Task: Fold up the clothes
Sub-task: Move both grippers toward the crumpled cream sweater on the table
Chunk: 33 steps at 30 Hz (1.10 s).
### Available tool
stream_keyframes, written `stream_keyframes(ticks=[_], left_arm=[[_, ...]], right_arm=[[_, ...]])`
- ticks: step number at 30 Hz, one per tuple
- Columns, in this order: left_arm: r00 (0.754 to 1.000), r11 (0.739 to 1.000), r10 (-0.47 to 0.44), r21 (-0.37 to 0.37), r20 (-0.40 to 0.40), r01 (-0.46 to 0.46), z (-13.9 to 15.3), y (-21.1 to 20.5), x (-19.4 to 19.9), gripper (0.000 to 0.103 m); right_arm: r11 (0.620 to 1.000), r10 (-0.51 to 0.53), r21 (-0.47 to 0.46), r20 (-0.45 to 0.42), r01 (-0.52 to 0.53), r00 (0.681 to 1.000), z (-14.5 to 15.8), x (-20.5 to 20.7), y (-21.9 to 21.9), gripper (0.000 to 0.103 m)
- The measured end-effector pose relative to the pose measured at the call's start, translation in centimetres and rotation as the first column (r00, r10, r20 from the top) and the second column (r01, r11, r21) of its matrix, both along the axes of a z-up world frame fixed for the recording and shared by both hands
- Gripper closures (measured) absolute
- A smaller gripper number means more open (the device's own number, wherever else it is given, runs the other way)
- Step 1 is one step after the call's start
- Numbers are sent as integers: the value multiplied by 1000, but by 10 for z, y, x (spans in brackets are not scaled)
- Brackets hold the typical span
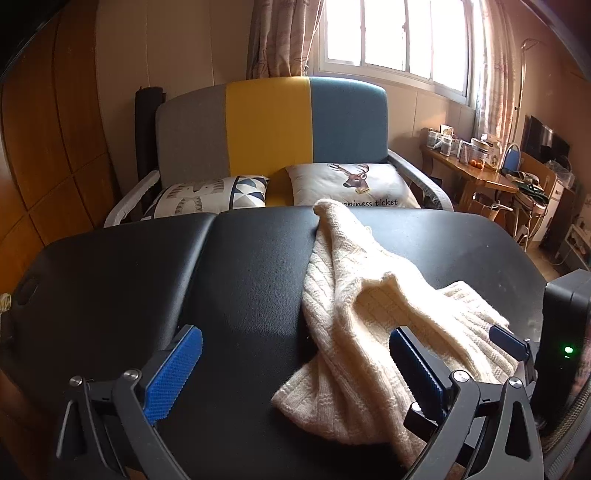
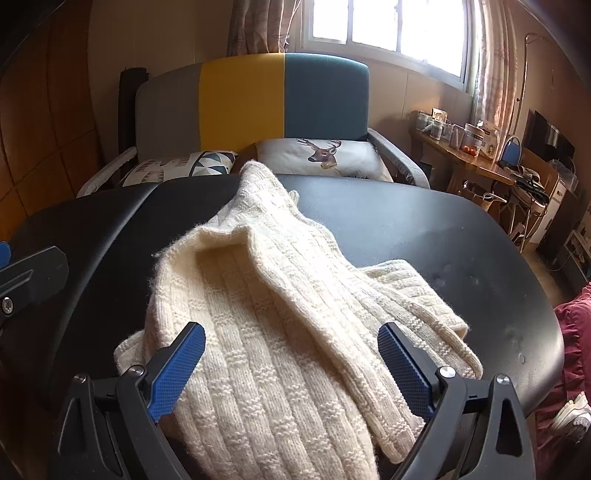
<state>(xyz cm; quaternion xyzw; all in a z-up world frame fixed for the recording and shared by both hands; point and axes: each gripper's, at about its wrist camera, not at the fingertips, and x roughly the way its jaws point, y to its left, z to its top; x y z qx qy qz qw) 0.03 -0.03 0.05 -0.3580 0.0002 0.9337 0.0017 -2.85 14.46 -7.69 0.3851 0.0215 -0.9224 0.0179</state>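
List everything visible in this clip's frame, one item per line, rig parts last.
sweater: one, cream knit, rumpled on the table
table: one, black padded top, in the foreground
sofa: one, grey, yellow and blue, behind the table
cushions: two on the sofa, deer print, geometric print
window: one, bright, curtains either side
wooden side table: one, cluttered with jars, at right
left gripper: open, blue fingers, sweater edge between them
right gripper: open, blue fingers, over the sweater

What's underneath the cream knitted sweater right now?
The cream sweater lies crumpled on the black padded table, both tongs open over it. Anything beneath its folds is covered and can't be seen.
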Motion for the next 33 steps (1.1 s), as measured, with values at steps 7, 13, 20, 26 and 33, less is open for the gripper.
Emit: stream_keyframes(ticks=[7, 13, 20, 26, 33], left_arm=[[1000, 1000, 2, 0, 19, -2, -5, -1, -3, 1], [999, 1000, 8, -3, 40, -8, -5, -3, -3, 1], [990, 995, -58, 85, 127, 47, -25, -11, -14, 0], [960, 972, -173, 195, 221, 131, -56, -17, -22, 0], [923, 919, -287, 345, 257, 190, -82, -24, -28, 1]], right_arm=[[1000, 0, -3, -4, 0, 1000, -1, 1, -3, 6], [1000, 1, 3, 9, -1, 1000, -11, -1, 1, 6], [997, 45, -63, 41, -43, 998, -11, -3, 13, 6], [914, 101, -402, 82, -60, 992, -8, -4, 79, 6], [740, -33, -661, 151, 126, 988, -28, 24, 193, 6]])
